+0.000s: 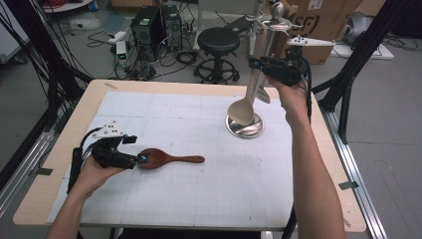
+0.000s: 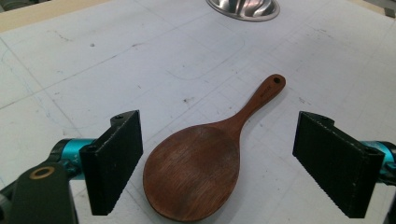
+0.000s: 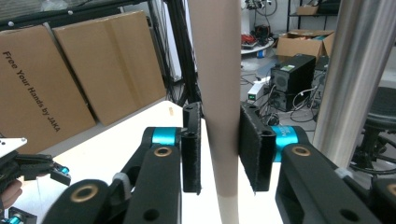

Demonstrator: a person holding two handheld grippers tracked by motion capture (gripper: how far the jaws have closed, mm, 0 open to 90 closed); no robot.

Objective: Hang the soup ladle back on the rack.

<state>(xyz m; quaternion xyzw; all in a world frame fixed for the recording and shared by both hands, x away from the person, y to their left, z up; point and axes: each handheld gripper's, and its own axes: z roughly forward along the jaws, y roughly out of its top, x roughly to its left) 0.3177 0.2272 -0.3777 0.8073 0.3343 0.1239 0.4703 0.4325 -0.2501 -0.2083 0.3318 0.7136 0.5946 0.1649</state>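
Fingers on the right gripper (image 1: 259, 63) sit either side of the beige spoon's (image 1: 244, 110) handle up by the steel stand (image 1: 268, 45), far side of the table (image 1: 149, 85); whether they're pressing it I can't tell. Right forearm stretched forward and raised. Left gripper (image 2: 217, 158) lies low, fingers wide apart around the wooden paddle (image 2: 196, 168), not touching. Loads of bare mat between them.

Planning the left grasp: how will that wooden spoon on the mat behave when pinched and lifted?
The wooden spoon is probably stiff and light: one thin solid piece. Lying flat, it shouldn't roll. Its smooth finish may slip. Gripped at the bowl, the long handle could make it tip.
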